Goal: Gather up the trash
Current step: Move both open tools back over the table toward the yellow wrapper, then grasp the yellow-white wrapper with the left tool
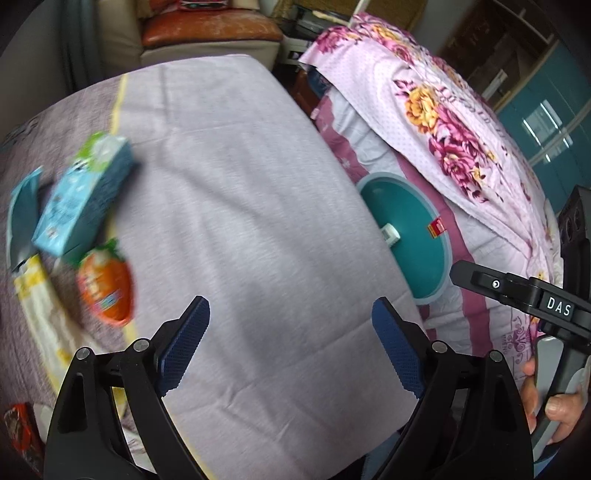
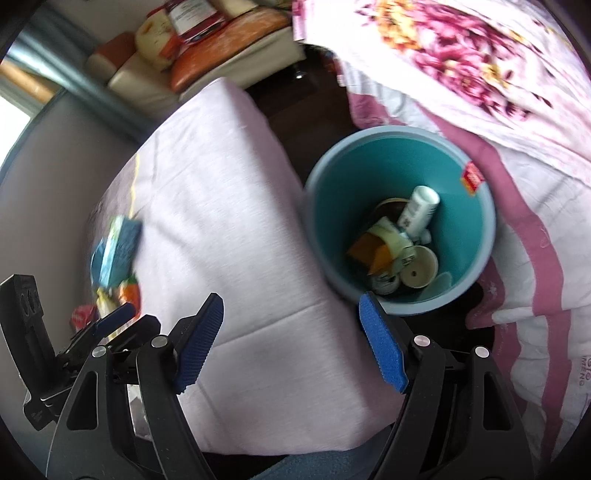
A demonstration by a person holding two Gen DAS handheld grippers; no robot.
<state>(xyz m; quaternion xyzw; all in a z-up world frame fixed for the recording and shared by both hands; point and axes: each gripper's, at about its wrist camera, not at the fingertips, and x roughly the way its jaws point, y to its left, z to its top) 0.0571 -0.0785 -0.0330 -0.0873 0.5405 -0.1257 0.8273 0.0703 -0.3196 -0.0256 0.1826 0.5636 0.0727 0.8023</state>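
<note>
My left gripper (image 1: 291, 343) is open and empty above a lilac cloth-covered table (image 1: 240, 184). Left of it lie a blue carton (image 1: 85, 199), an orange strawberry-shaped packet (image 1: 107, 288), a yellow wrapper (image 1: 33, 291) and a red wrapper (image 1: 20, 432). My right gripper (image 2: 291, 336) is open and empty, near the table's right edge beside a teal trash bin (image 2: 476, 229). The bin holds a white bottle (image 2: 419, 214), an orange wrapper (image 2: 369, 253), a round lid (image 2: 419, 269) and other scraps. The blue carton (image 2: 116, 251) and orange packet (image 2: 131, 293) show in the right wrist view too.
A bed with a pink floral quilt (image 1: 443, 122) stands right of the bin (image 1: 410, 236). A sofa with an orange cushion (image 1: 207, 26) is beyond the table. The right gripper's body and the hand holding it show at the right of the left wrist view (image 1: 554, 306).
</note>
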